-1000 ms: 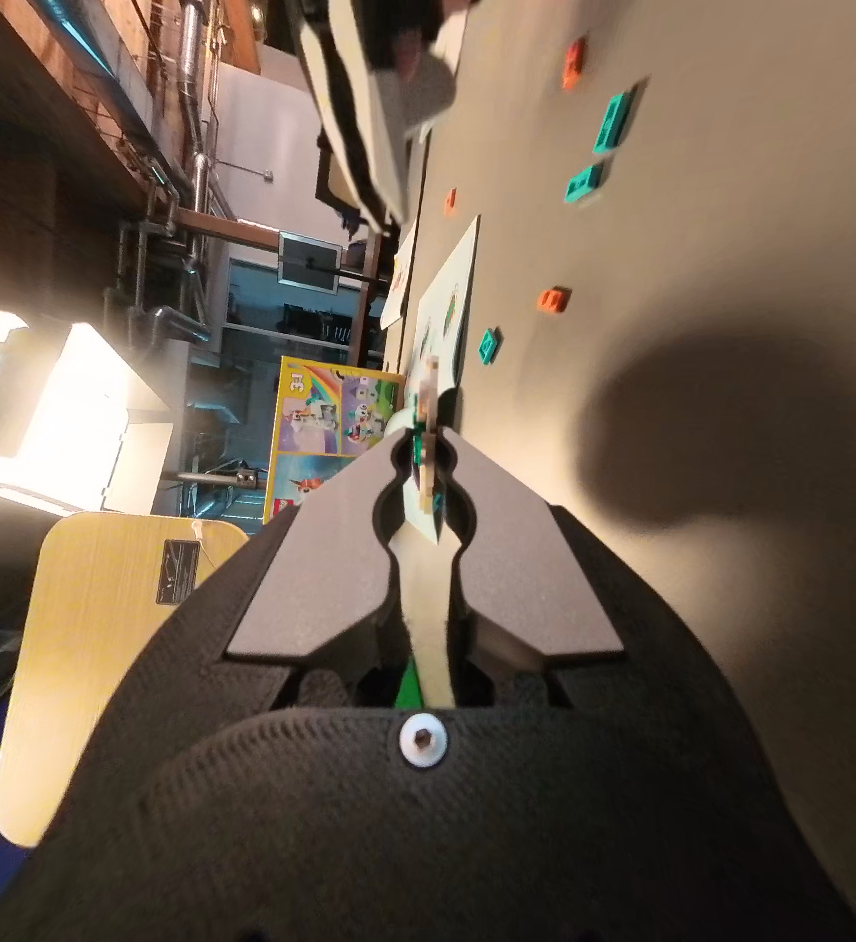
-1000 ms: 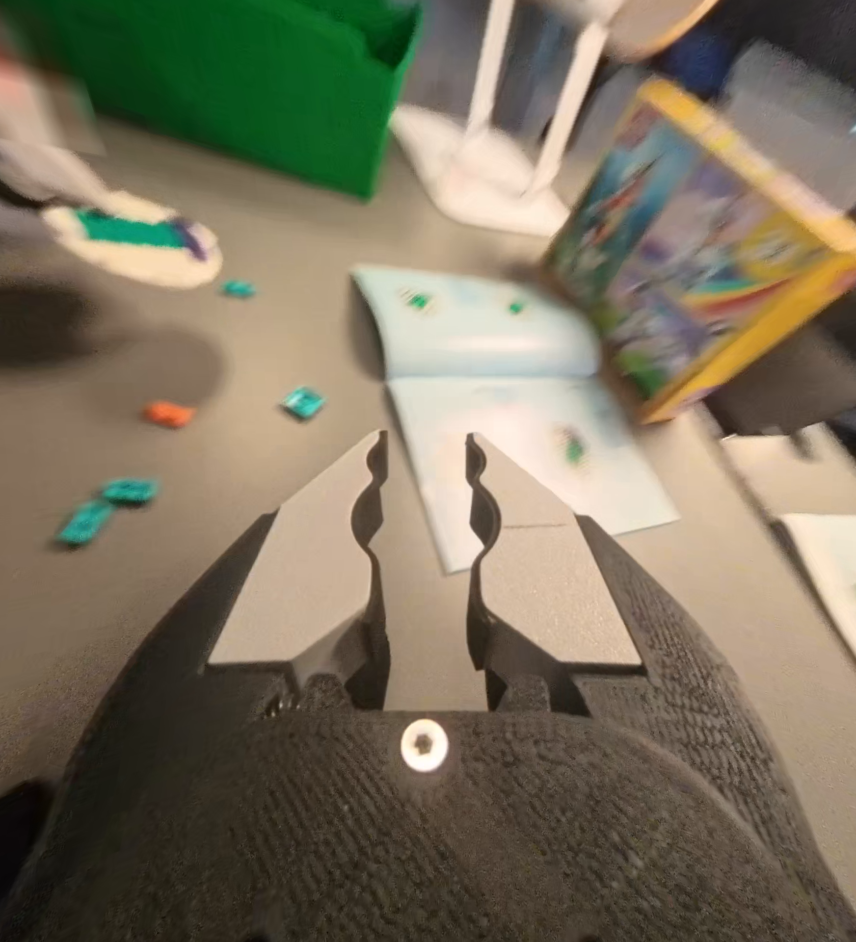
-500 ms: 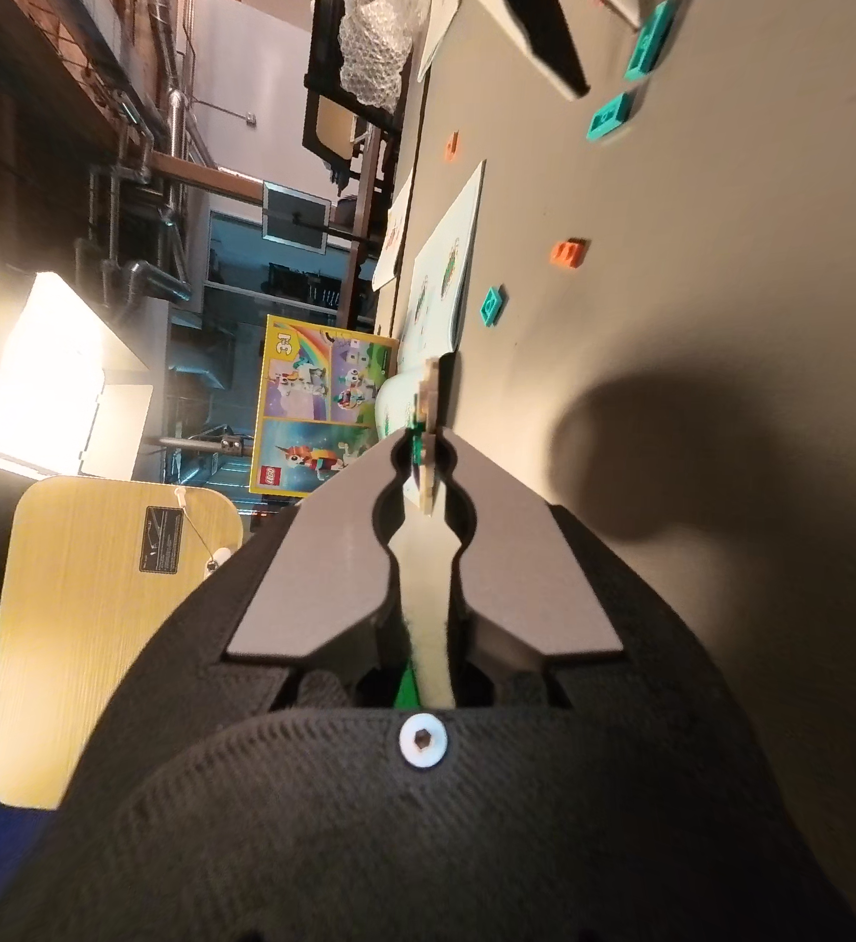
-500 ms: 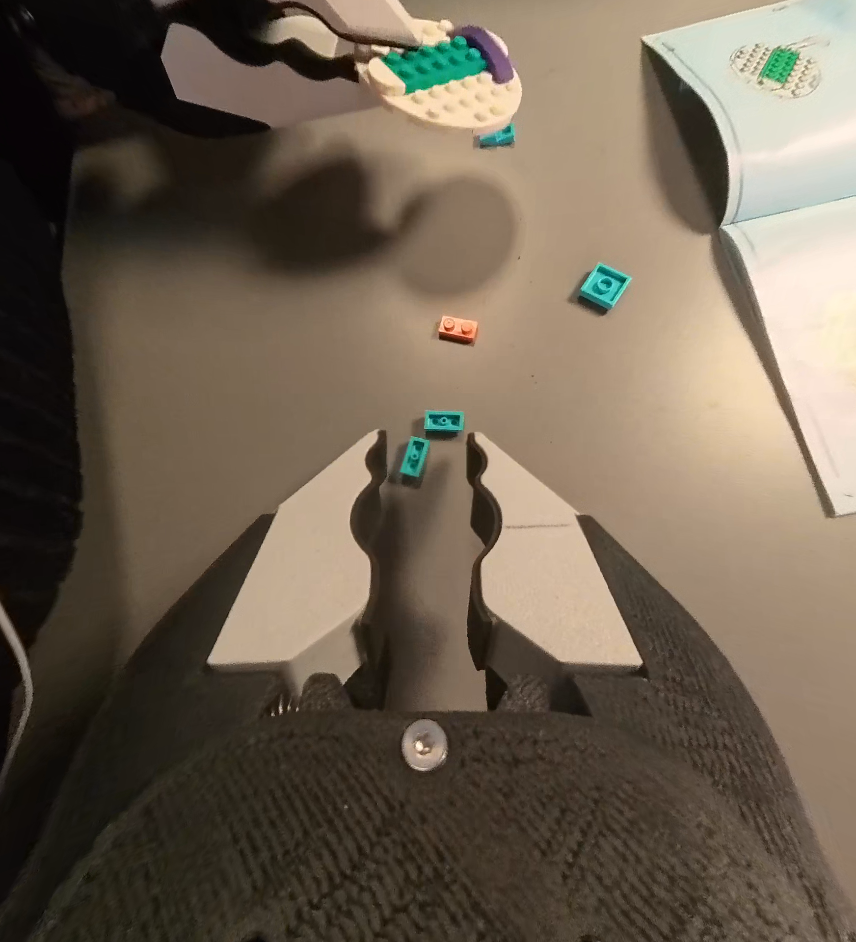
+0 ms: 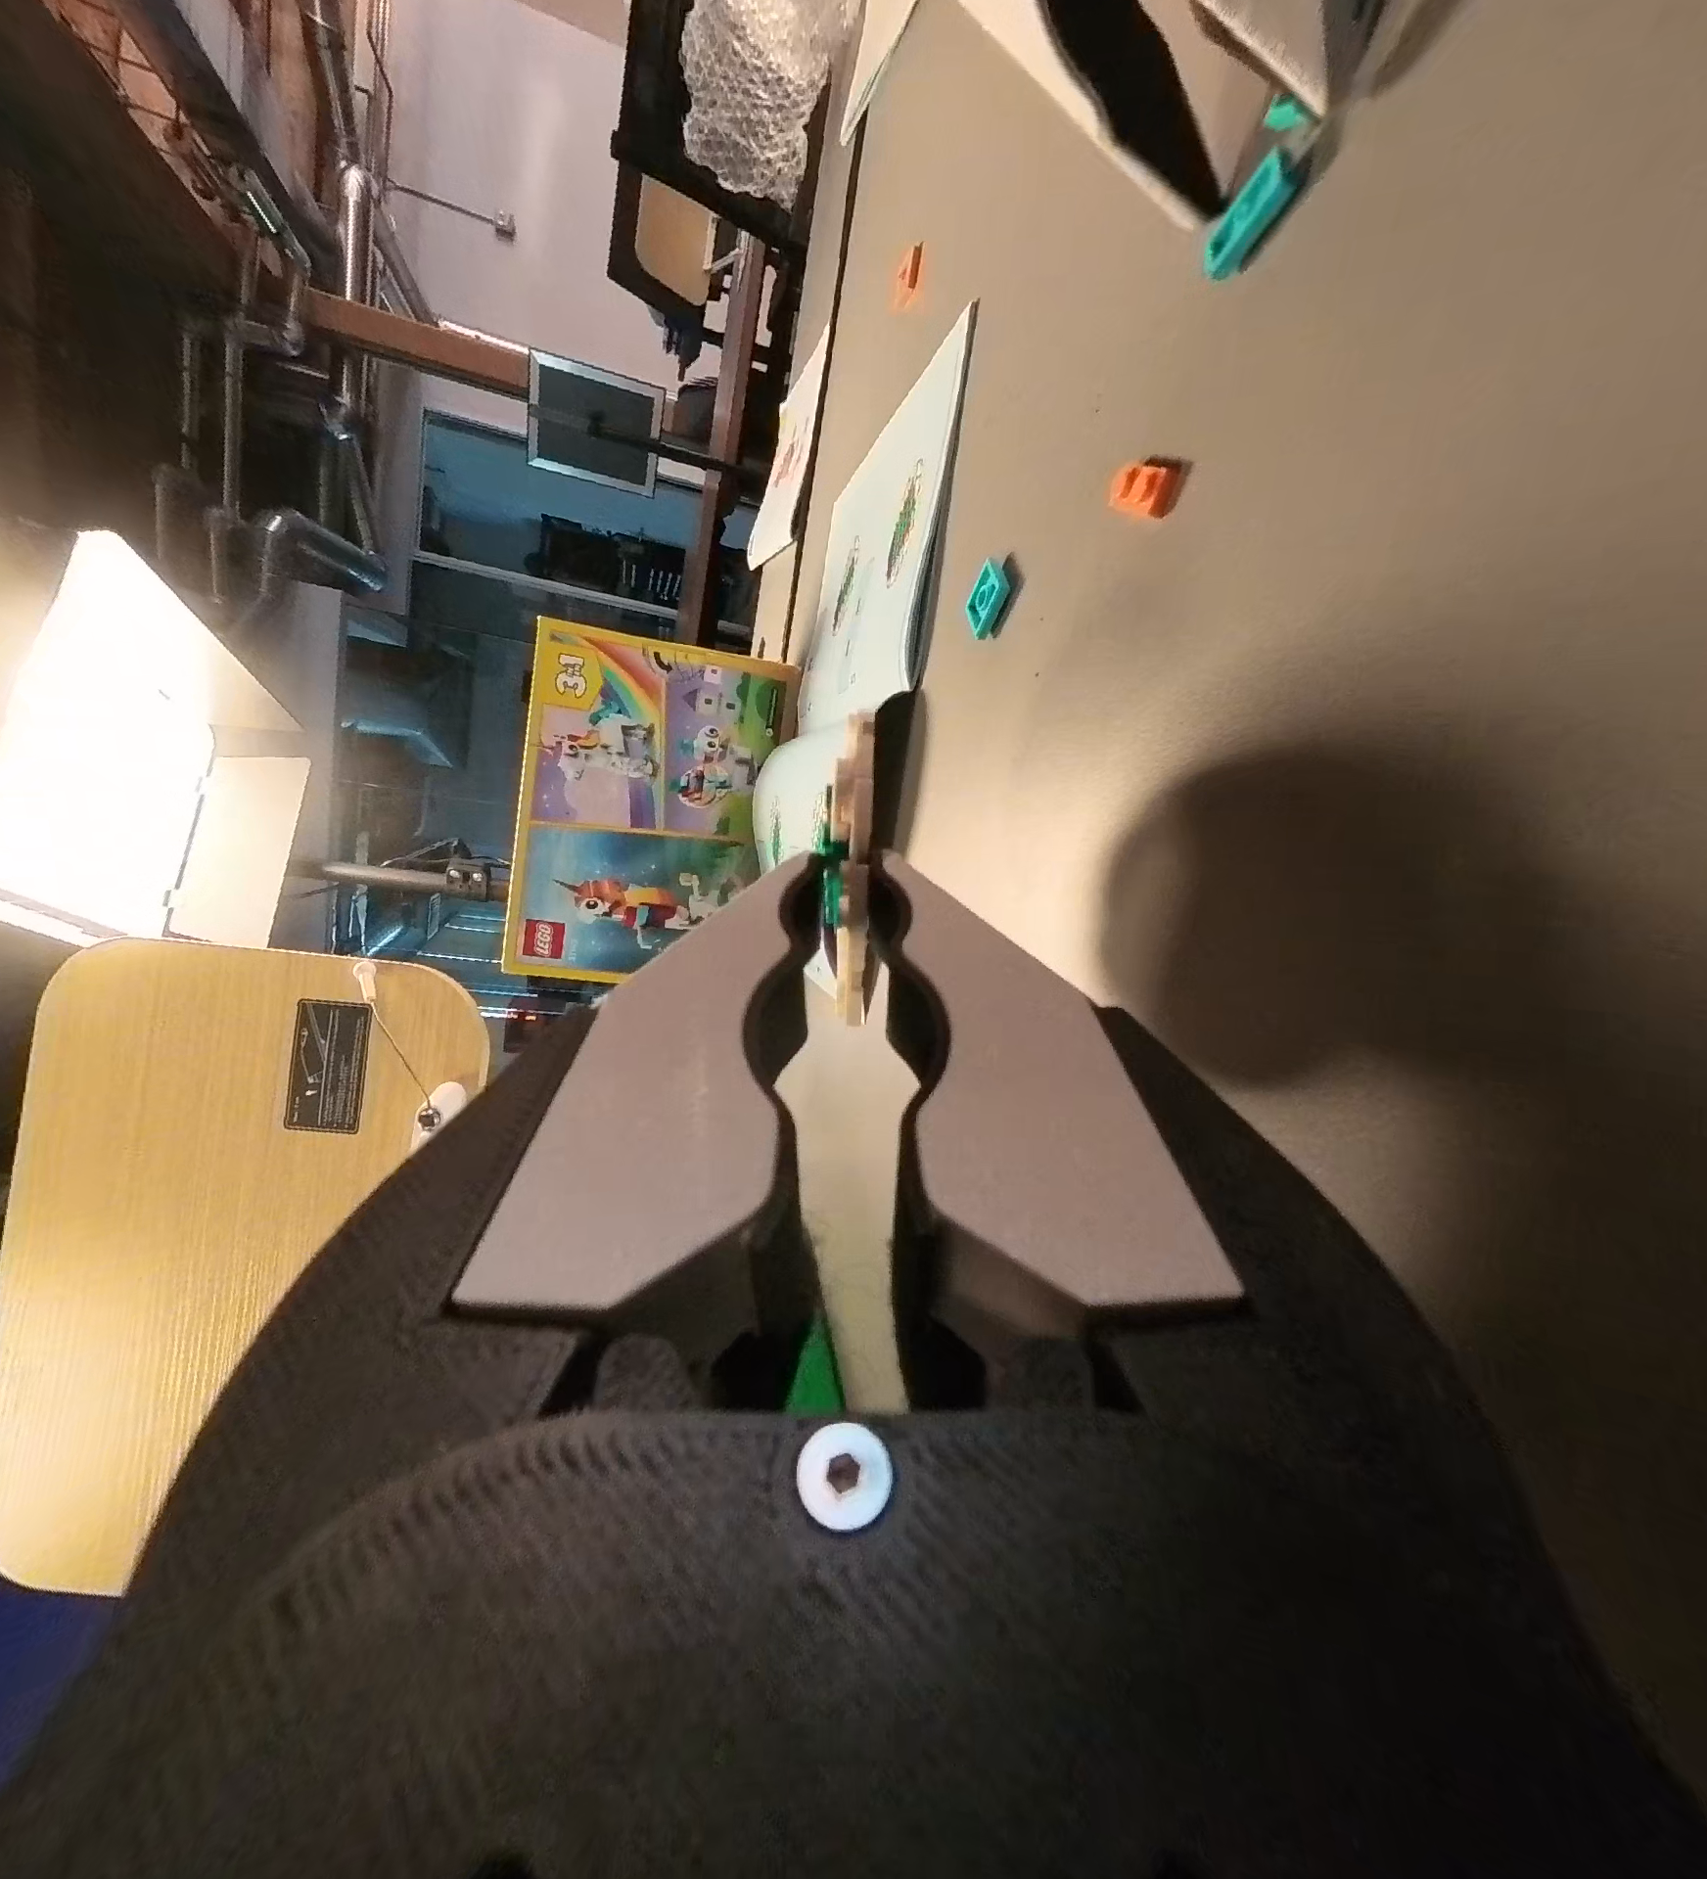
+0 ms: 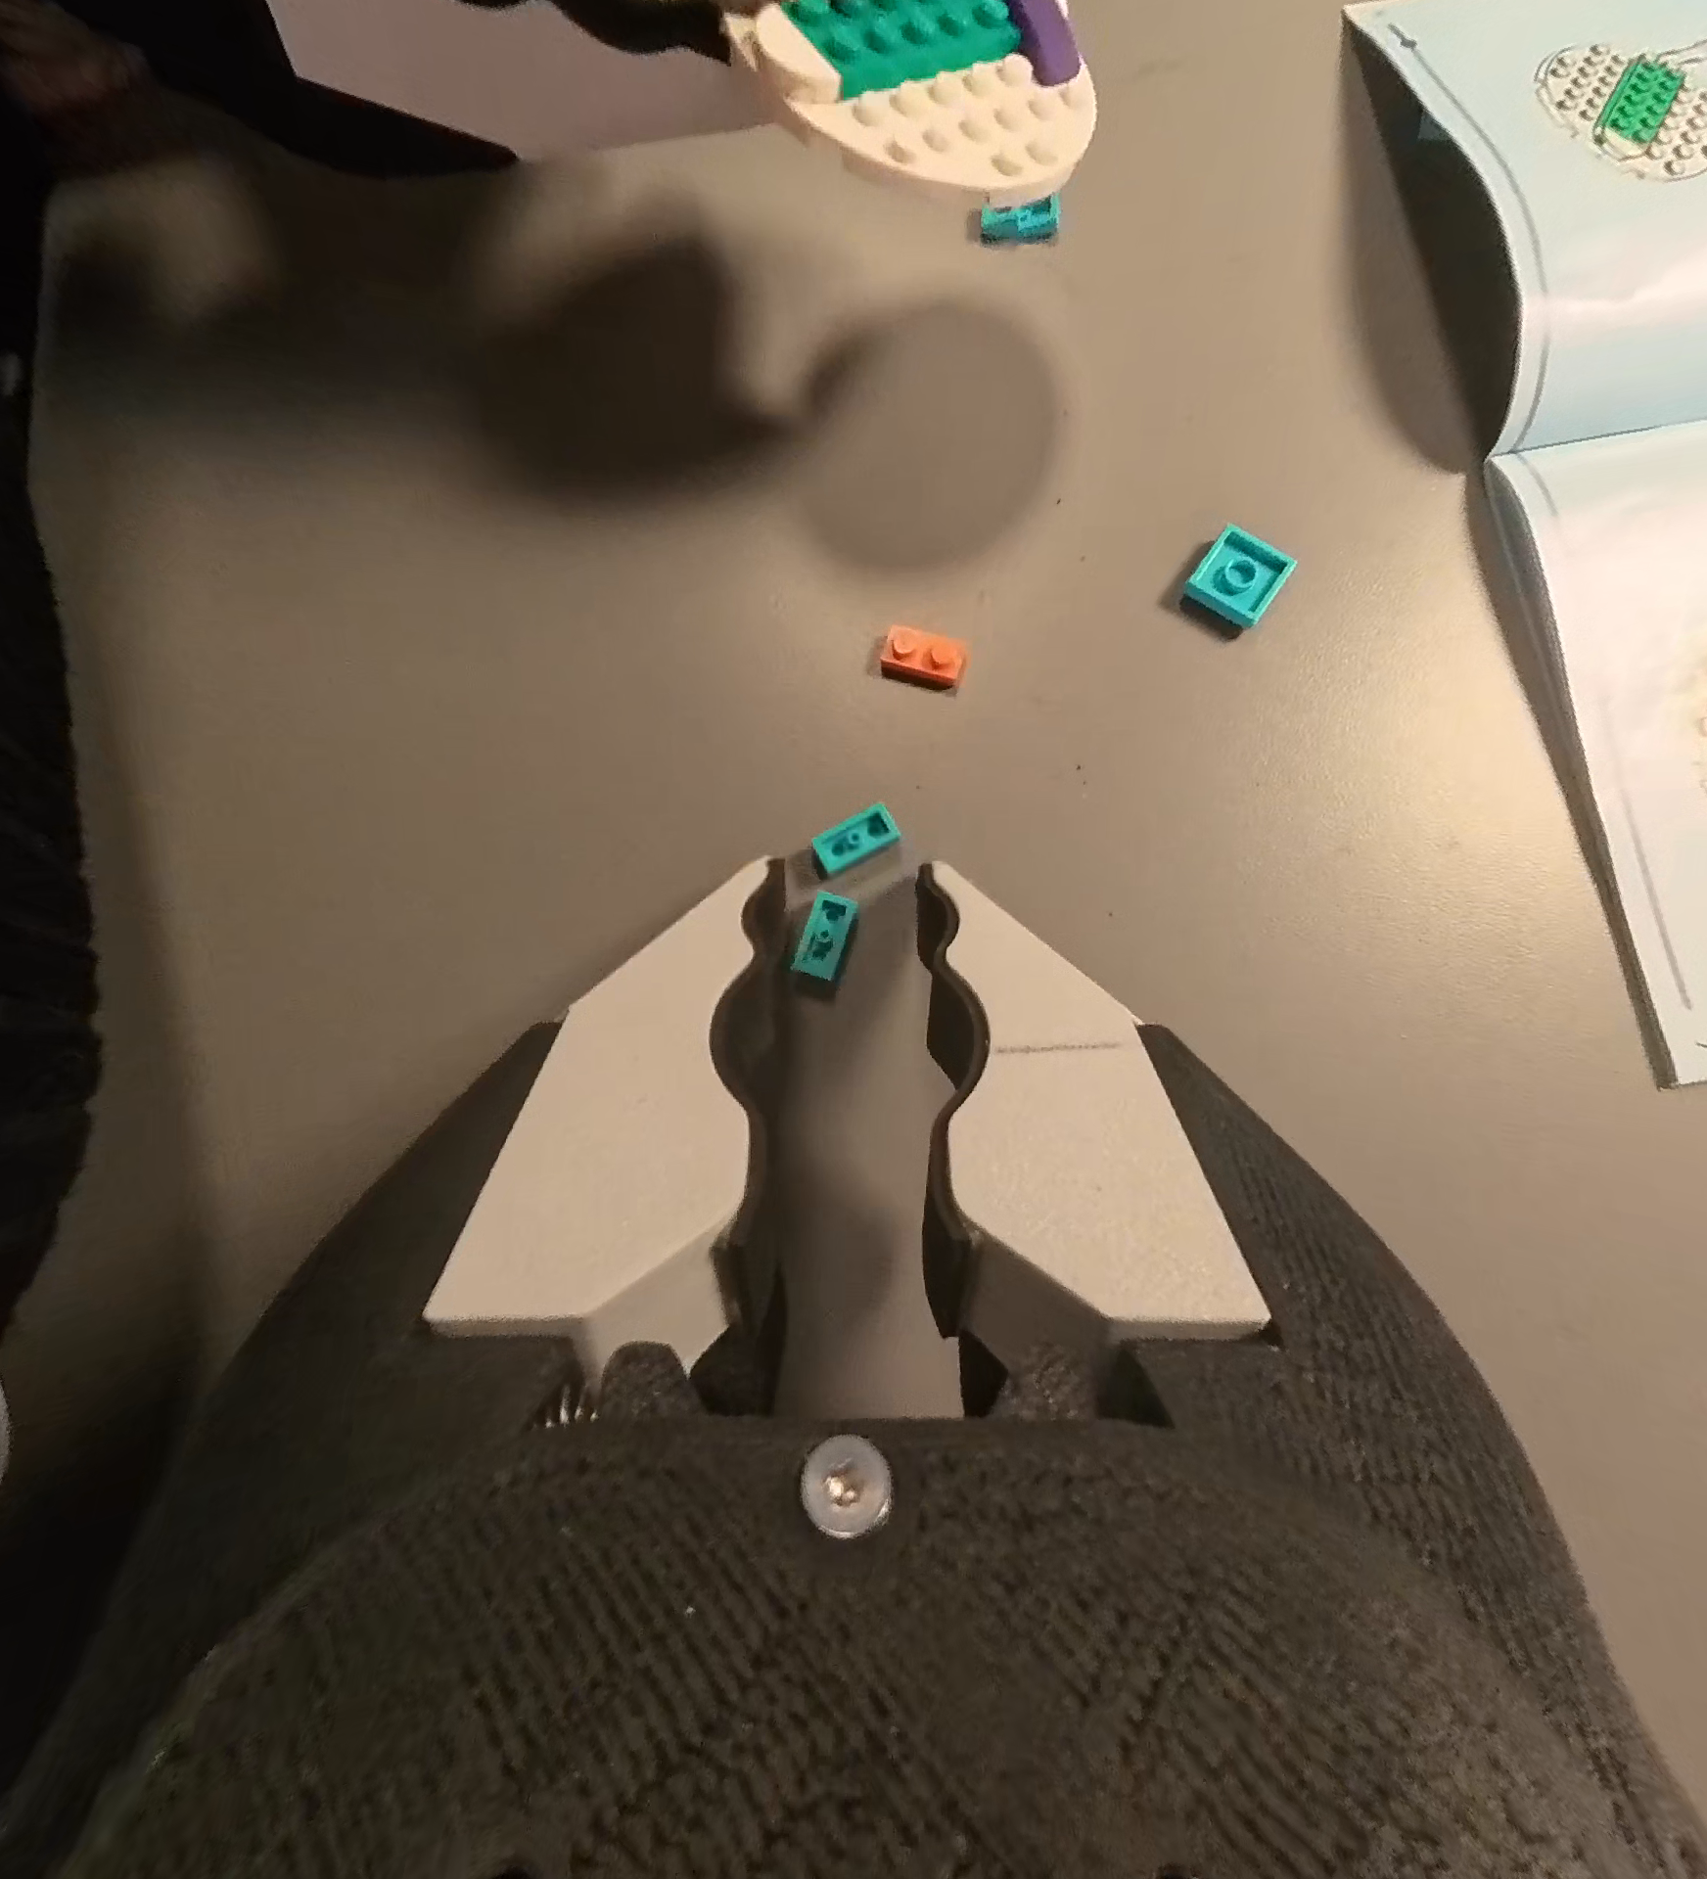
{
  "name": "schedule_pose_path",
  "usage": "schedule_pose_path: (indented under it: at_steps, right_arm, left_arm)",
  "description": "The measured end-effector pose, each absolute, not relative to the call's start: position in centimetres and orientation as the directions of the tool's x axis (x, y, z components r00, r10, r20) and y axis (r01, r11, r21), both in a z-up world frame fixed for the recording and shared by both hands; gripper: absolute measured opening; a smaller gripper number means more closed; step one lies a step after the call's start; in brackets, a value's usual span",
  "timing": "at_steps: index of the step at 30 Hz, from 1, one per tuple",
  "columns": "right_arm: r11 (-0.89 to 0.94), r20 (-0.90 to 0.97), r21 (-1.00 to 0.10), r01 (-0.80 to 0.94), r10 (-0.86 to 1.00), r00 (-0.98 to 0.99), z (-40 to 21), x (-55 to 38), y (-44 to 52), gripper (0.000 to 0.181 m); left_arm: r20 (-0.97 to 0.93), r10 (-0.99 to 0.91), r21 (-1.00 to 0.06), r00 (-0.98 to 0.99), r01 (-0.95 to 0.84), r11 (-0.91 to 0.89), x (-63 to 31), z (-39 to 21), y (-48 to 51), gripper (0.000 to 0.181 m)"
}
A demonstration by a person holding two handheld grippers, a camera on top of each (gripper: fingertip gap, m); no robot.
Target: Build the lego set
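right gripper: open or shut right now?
Open. The right gripper has a clear gap between its fingers, with bare table visible through it and one small teal plate lying loose in the gap, ungripped.

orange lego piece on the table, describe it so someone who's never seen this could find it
On the grey table, left of the open instruction booklet, loose pieces lie scattered. The orange piece sits among them, ahead of the right gripper. Its neighbours are teal.
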State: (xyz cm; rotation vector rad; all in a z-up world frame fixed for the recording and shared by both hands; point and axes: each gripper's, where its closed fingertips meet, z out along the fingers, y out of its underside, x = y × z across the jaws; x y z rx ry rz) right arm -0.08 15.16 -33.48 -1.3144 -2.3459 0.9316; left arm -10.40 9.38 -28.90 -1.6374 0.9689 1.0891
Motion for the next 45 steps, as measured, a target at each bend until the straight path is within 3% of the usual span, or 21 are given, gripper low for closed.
schedule_pose_path:
  at_steps: [1, 16, 20, 23, 26, 29, 31, 34, 38, 45]
  right_arm:
    - [0.375, -0.052, -0.660, 0.651, 0.842, -0.537, -33.5, 0.0, 15.2, 0.025]
    - [0.278, -0.014, -0.676, 0.683, 0.921, -0.389, -33.4, 1.5, 15.1, 0.013]
    - [0.379, 0.104, -0.653, 0.655, 0.902, -0.418, -33.3, 1.1, 15.6, 0.006]
    - [0.573, 0.356, -0.633, 0.520, 0.812, -0.462, -30.4, -0.9, 16.4, 0.006]
    - [0.841, 0.695, -0.454, 0.293, 0.540, -0.474, -26.0, -3.4, 16.8, 0.006]
    - [0.994, 0.899, -0.055, 0.094, 0.090, -0.429, -22.5, -5.2, 16.7, 0.006]
    - [0.973, 0.897, 0.231, -0.005, -0.215, -0.386, -21.0, -6.0, 16.6, 0.008]
    - [0.872, 0.791, 0.475, -0.121, -0.483, -0.376, -20.3, -6.6, 16.5, 0.006]
    - [0.689, 0.619, 0.682, -0.243, -0.722, -0.310, -19.6, -6.7, 15.9, 0.007]
    - [0.483, 0.423, 0.813, -0.324, -0.873, -0.242, -19.5, -6.4, 15.4, 0.007]
  left_arm:
    - [-0.946, -0.120, -0.261, 0.302, -0.925, -0.275, -10.4, -28.9, 9.4, 0.007]
    - [-0.945, -0.127, -0.265, 0.302, -0.932, -0.247, -9.7, -29.0, 9.6, 0.007]
    - [-0.948, -0.099, -0.275, 0.304, -0.933, -0.233, -9.5, -28.4, 9.7, 0.007]
    - [-0.956, -0.072, -0.263, 0.284, -0.941, -0.210, -9.2, -27.3, 10.0, 0.007]
    - [-0.970, -0.031, -0.232, 0.242, -0.953, -0.193, -8.8, -25.5, 10.6, 0.007]
    - [-0.985, -0.041, -0.157, 0.170, -0.963, -0.218, -8.8, -24.3, 11.3, 0.007]
    - [-0.995, -0.023, -0.086, 0.094, -0.970, -0.228, -8.5, -23.0, 11.9, 0.007]
    - [-0.997, -0.011, -0.075, 0.078, -0.980, -0.186, -7.2, -21.4, 12.5, 0.007]
    - [-0.997, -0.002, -0.079, 0.080, -0.984, -0.159, -6.1, -20.3, 12.9, 0.007]
    - [-0.997, 0.012, -0.071, 0.070, -0.989, -0.134, -4.7, -19.7, 13.3, 0.007]
